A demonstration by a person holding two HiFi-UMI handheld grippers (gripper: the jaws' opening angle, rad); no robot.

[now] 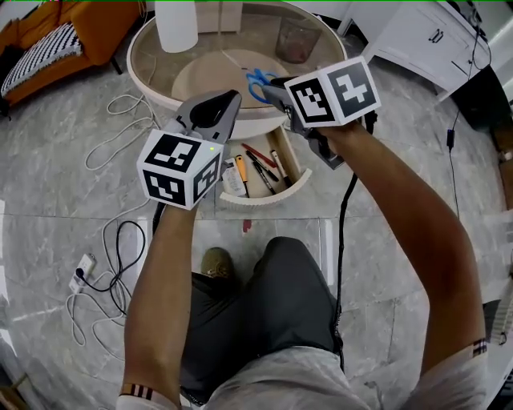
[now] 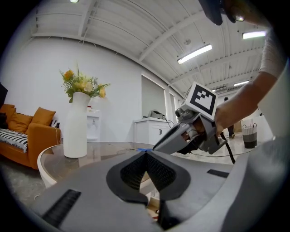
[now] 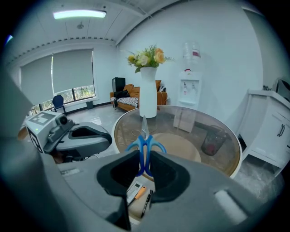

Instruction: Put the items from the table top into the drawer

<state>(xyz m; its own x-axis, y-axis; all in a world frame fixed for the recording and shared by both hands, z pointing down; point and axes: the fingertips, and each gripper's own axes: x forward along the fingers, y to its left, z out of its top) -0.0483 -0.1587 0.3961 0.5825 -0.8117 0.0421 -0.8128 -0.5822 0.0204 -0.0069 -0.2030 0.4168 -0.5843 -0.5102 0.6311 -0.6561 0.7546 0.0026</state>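
Note:
A pair of blue-handled scissors (image 3: pixel 145 146) hangs over the front edge of the round glass table (image 1: pixel 156 68), with its blades pointing away. My right gripper (image 3: pixel 145 158) is shut on its handles, and in the head view the scissors (image 1: pixel 256 82) show just ahead of that gripper (image 1: pixel 276 90). Below them the curved drawer (image 1: pixel 298 186) stands pulled out, holding pens (image 1: pixel 262 166), an orange-tipped item (image 1: pixel 240 171) and a small white item (image 1: pixel 231 182). My left gripper (image 1: pixel 215 108) hovers to the left of the drawer. Its pads meet with nothing between them (image 2: pixel 146 155).
A tall white vase (image 1: pixel 176 24) with flowers stands at the table's far side. A dark mesh bin (image 1: pixel 296 40) shows through the glass. Cables and a power strip (image 1: pixel 84 268) lie on the floor at left. An orange sofa (image 1: pixel 72 32) and a white cabinet (image 1: pixel 425 40) flank the table.

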